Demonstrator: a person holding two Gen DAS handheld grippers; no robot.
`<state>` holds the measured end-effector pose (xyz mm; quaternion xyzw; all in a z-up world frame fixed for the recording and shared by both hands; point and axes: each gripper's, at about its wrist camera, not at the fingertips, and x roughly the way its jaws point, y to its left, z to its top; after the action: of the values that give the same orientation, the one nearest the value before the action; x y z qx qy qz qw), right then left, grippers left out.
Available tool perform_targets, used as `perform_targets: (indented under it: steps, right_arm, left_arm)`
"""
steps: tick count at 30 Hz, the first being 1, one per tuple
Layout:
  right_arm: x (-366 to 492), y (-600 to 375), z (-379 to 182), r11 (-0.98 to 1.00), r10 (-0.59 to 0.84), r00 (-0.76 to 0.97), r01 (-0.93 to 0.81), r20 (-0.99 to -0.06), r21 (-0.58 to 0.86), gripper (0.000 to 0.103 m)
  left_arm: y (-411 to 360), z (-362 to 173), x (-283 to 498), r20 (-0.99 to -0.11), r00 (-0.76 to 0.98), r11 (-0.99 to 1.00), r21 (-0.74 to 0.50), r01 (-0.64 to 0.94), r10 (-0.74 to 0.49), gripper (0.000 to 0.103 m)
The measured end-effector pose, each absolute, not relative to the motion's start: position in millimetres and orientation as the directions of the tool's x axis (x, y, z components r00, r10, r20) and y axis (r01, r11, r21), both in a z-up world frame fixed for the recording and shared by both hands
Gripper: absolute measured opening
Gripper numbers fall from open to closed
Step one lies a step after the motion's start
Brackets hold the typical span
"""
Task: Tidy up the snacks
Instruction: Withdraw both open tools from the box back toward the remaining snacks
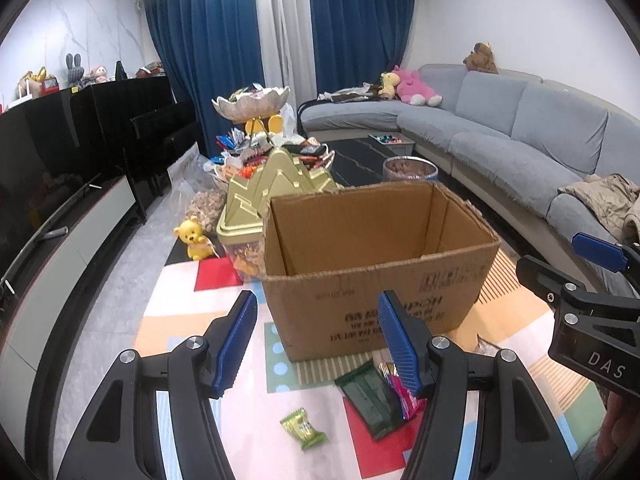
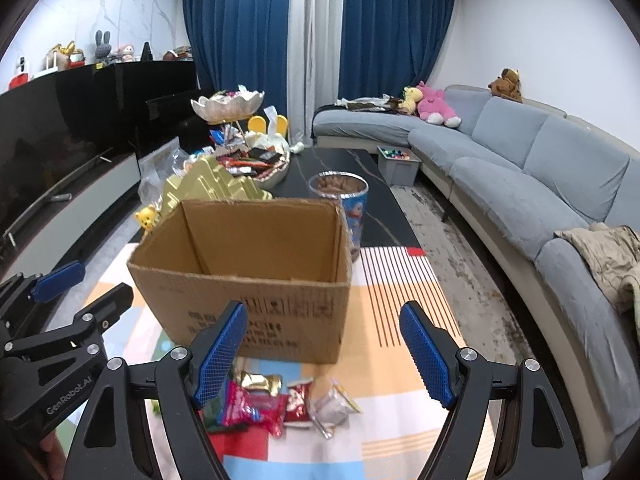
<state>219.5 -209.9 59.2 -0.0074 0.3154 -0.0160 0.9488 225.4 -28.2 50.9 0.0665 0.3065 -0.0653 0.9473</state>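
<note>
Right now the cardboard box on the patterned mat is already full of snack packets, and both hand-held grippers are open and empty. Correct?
Not quite. The cardboard box looks empty in the right wrist view; the snack packets lie on the patterned mat in front of it. The rest stands.

The cardboard box (image 1: 376,280) is matt, rough-edged brown paperboard; before it lie glossy foil snack wrappers (image 2: 276,404).
</note>
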Motion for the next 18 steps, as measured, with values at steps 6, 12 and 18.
perform_targets:
  steps: [6,12,18]
  right_arm:
    - [214,-217,45,0.999,-0.041,0.781,0.036,-0.623,-0.022,0.079]
    - [213,-222,30,0.999,-0.048,0.763,0.047,-0.645,-0.019,0.079]
    - [214,-225,13,0.998,-0.058,0.741,0.058,-0.669,-0.023,0.079]
  left_arm:
    - [-35,37,221,-0.612,0.787,0.982,0.087,0.169,-0.081,0.062]
    - [-38,21,217,-0.632,0.771,0.981,0.085,0.173,-0.081,0.062]
    - [-41,2,217,-0.658,0.749,0.981,0.079,0.179,-0.084,0.062]
